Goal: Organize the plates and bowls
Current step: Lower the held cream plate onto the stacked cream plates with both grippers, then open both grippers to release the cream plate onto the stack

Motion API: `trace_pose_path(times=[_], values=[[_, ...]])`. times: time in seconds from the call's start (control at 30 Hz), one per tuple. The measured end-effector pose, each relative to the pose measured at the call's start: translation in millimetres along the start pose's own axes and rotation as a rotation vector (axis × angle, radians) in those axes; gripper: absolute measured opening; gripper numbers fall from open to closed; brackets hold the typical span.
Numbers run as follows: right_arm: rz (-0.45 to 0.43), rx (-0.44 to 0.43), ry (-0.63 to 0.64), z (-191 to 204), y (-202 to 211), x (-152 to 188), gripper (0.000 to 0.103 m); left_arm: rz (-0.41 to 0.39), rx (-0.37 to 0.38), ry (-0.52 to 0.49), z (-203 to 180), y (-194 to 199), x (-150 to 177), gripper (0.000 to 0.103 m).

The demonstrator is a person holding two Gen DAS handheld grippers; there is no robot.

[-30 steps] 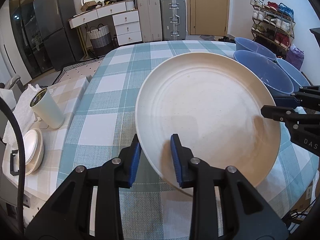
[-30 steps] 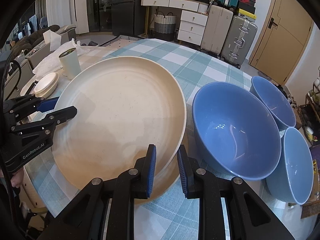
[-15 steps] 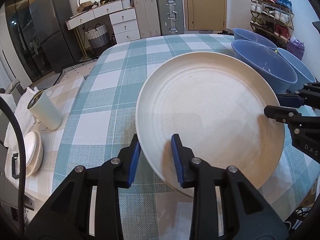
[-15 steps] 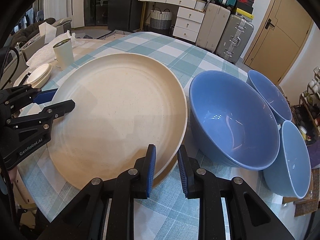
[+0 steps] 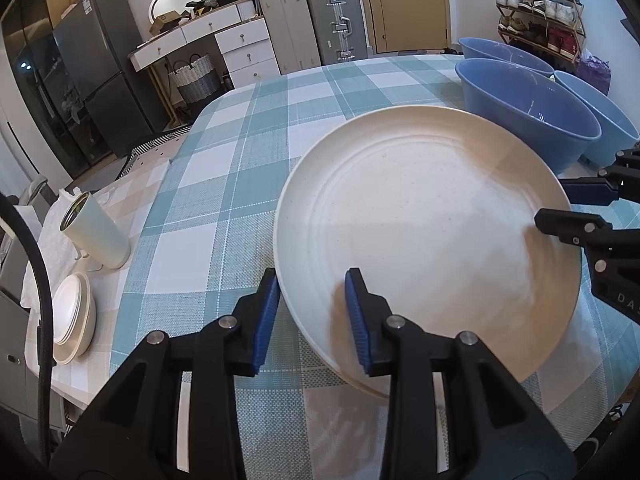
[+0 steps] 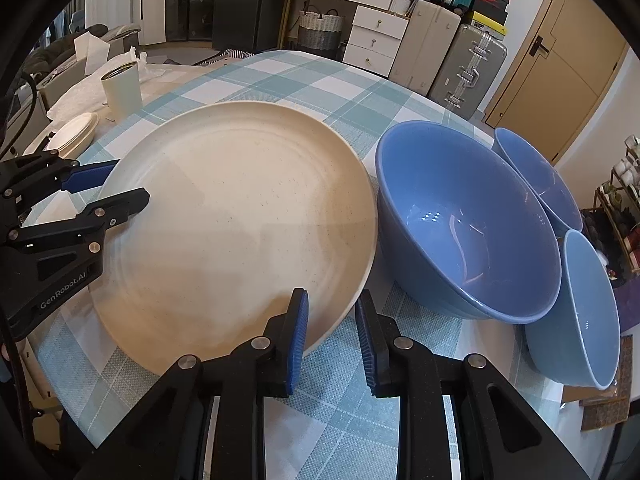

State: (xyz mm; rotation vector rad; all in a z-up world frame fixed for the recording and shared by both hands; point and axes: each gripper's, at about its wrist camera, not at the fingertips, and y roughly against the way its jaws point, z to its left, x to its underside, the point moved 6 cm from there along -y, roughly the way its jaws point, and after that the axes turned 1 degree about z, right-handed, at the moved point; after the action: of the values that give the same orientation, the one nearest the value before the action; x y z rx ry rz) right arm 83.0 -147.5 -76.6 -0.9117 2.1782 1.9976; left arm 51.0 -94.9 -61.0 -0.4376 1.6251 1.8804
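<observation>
Placement step, as I judge it: I am carrying the plate (image 5: pixel 420 220) in both tongs and setting it on the table (image 5: pixel 240 160), just beside the big bowl (image 6: pixel 460 220), with two smaller bowls (image 6: pixel 536 176) behind and to the right of that one. The plate is lying low over the checked cloth, close to level, its far edge nearly meeting the big bowl's wall; whether its base is already resting on the cloth I cannot tell from either view. The left tongs (image 5: pixel 310 276) are standing narrowly apart and pinching the plate's near-left rim, one blue pad outside the rim and one on the inner face; these jaws have just been opening a little, with the rim between them. The right tongs (image 6: pixel 330 300) are likewise nearly closed and pinching the opposite rim, one pad over the plate's inside and the other outside its edge. Next, in my judgement, I am needing to let the plate settle flat, release both rims evenly so it does not tip or slide against the big bowl, and draw each pair of tongs outward clear of the rim. After that the bowls are probably waiting to be nested.
</observation>
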Motion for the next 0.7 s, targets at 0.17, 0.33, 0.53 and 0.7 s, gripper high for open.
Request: trace_pose_path(times=[0.17, 0.33, 0.53, 0.7], values=[[0.004, -0.01, -0.009, -1, -5, 1, 0.025, 0.017, -0.007, -0.003, 0, -8, 1, 0.03], [0.003, -0.021, -0.007, -2, -8, 0, 0.026, 0.032, 0.01, 0.009, 0, -13, 3, 0.033], [-0.001, -0.05, -0.008, -2, -7, 2, 0.036, 0.031, 0.075, 0.025, -2, -11, 3, 0.056], [-0.04, -0.09, -0.002, 3, 7, -2, 0.069, 0.0, 0.096, 0.042, 3, -2, -2, 0.074]])
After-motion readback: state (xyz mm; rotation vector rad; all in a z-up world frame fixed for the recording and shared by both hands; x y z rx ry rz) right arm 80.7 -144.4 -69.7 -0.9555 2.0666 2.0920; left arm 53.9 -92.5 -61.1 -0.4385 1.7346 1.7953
